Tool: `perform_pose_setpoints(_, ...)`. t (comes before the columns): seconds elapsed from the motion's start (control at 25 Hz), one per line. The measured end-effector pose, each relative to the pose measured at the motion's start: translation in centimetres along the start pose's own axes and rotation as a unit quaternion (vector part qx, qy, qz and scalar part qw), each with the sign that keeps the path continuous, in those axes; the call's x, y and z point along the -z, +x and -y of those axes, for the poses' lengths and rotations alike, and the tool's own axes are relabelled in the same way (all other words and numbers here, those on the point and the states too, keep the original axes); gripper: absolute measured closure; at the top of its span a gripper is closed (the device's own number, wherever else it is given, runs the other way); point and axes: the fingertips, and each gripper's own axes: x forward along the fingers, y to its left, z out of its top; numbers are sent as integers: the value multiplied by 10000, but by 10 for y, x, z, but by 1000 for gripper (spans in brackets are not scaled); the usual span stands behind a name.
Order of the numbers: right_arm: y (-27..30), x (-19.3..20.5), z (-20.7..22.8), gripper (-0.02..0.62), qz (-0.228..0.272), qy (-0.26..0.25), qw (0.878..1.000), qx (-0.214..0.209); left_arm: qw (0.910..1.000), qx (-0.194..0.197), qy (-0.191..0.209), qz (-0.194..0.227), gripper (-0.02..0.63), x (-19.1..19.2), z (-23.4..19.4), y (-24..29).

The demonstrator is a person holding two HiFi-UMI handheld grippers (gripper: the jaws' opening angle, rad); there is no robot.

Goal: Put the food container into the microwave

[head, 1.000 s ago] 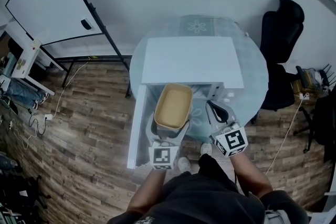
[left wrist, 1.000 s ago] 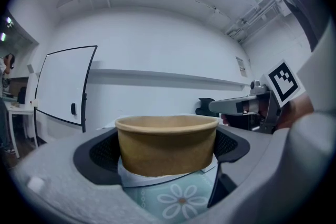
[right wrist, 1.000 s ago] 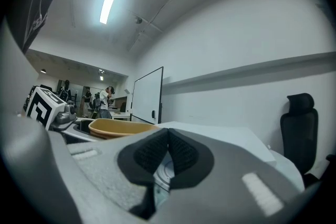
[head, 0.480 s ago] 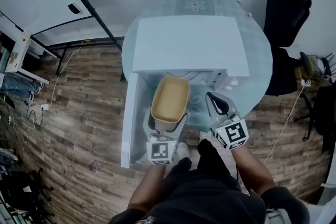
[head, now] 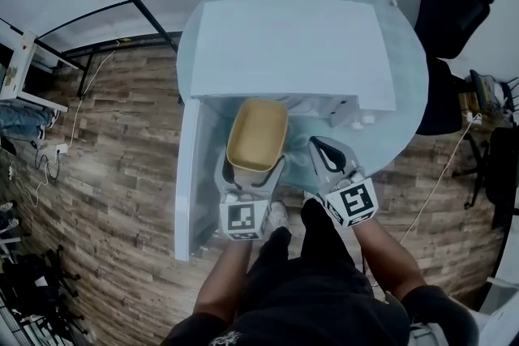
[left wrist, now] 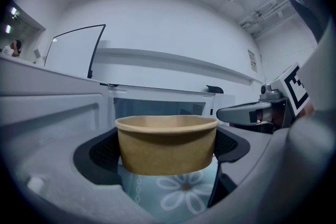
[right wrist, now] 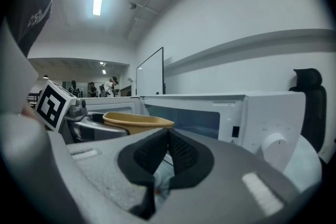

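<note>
The food container (head: pixel 258 135) has crept forward since a second ago, and its far rim is now right at the front edge of the microwave (head: pixel 292 53). From the head view the cavity is hidden under the white top. The container is pinched between the left gripper (head: pixel 253 170) fingers (left wrist: pixel 102 153), one pad on each side wall, over the flowered counter (head: pixel 405 93). The right gripper (head: pixel 324 154) is just beside it, fingers pressed together on nothing. The door (head: pixel 188 174) hangs open on the left.

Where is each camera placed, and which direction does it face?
Head view: on the head, looking steeply down at the microwave; both forearms show.
Left gripper view: on left gripper, facing the microwave cavity; fingers hold the food container.
Right gripper view: on right gripper, facing its shut fingers; all share the container.
</note>
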Motion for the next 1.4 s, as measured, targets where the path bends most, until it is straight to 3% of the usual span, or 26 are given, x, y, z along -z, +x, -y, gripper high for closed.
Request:
perform_pose_setpoints(0.72,34,19,12,595,-38,-147,9989,-440,9994,-264,27,-215,75,18,-22,81)
perform_pose_setpoints(1.4,48,50,43,595,-334,-151,9978,-560,9985,-342,85,-413,75,44,-32,143)
